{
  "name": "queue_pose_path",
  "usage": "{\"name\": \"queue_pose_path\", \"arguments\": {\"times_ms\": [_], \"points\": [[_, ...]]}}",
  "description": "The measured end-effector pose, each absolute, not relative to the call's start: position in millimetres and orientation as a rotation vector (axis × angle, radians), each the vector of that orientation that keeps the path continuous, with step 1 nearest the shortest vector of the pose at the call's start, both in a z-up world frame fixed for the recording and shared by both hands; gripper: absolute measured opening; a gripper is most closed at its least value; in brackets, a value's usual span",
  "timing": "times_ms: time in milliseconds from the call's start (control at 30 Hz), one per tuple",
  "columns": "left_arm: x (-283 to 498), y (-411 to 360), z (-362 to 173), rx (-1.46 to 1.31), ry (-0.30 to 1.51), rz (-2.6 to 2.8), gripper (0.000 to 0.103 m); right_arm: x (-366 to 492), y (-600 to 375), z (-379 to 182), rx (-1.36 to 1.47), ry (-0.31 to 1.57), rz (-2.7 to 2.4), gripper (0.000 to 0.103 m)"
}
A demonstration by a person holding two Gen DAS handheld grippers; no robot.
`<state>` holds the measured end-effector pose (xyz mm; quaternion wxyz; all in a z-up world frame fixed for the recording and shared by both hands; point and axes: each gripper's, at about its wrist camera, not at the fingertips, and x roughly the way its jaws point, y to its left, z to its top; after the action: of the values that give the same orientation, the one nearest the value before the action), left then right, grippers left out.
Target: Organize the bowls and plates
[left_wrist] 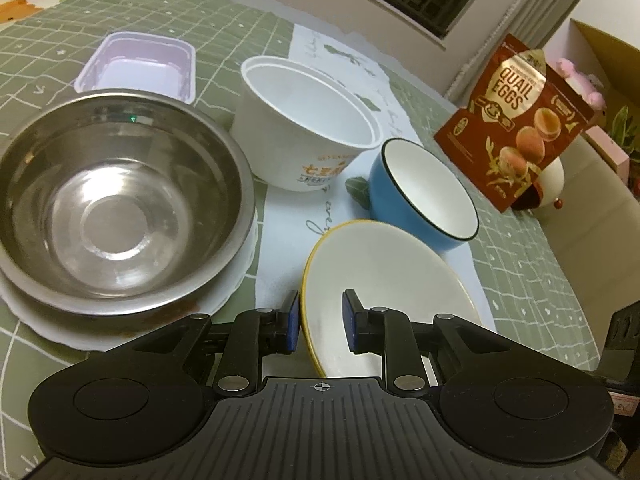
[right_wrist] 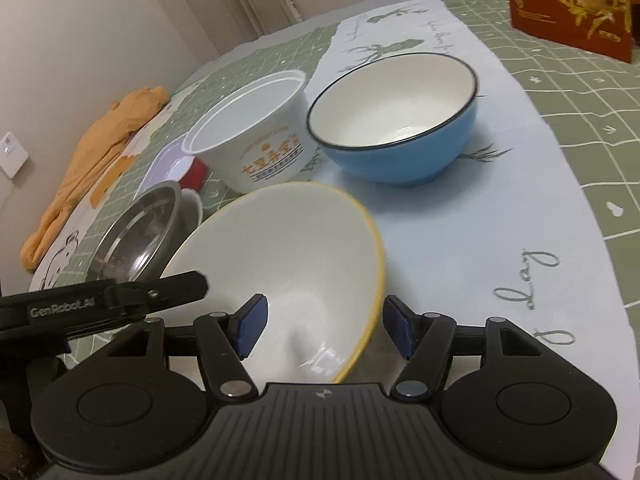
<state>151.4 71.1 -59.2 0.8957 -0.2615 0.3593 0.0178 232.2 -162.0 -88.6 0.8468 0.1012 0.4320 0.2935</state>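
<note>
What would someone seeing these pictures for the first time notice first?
Probably the yellow-rimmed plate, tilted up off the table right in front, its rim standing between the pads of both the left claw and the right claw. Next, the big steel bowl sitting on a white plate to the left. Behind them stand the blue bowl and a red quail eggs pouch.

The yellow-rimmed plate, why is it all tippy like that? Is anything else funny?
The yellow-rimmed plate is tilted instead of lying flat: its far edge leans against the blue bowl, and the left hand-held gripper straddles its near rim. Nothing looks spilled or broken. The steel bowl sits upright on a white plate.
</note>
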Motion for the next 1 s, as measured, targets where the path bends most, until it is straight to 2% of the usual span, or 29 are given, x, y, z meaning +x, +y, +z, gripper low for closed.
{"name": "queue_pose_path", "arguments": {"times_ms": [133, 267, 467, 633, 700, 767, 900, 1000], "points": [[148.6, 73.8, -55.6, -0.559, 0.731, 0.047, 0.024, 235.2, -177.9, -81.6, 0.259, 0.884, 0.598, 0.067], [147.8, 74.1, -53.0, -0.57, 0.726, 0.059, 0.024, 234.2, -199.2, -65.4, 0.291, 0.772, 0.546, 0.067], [147.4, 76.4, -26.3, -0.567, 0.614, 0.077, 0.025, 246.8, -226.2, -55.2, 0.219, 0.658, 0.285, 0.07], [196.8, 70.2, -8.7, -0.57, 0.727, -0.056, 0.025, 261.2, -251.3, -37.6, 0.249, 0.6, 0.124, 0.07], [220.4, 64.2, -0.1, -0.54, 0.763, -0.085, 0.025, 268.7, -259.2, -21.7, 0.273, 0.56, 0.088, 0.078], [242.8, 55.3, 5.6, -0.471, 0.796, -0.076, 0.025, 284.2, -262.0, -10.7, 0.302, 0.567, 0.095, 0.085], [271.9, 47.2, 0.1, -0.423, 0.868, -0.069, 0.025, 309.8, -253.4, -29.8, 0.326, 0.632, 0.144, 0.085], [286.7, 41.4, -9.3, -0.409, 0.899, -0.09, 0.025, 327.7, -246.5, -55.0, 0.376, 0.757, 0.192, 0.085]]}}
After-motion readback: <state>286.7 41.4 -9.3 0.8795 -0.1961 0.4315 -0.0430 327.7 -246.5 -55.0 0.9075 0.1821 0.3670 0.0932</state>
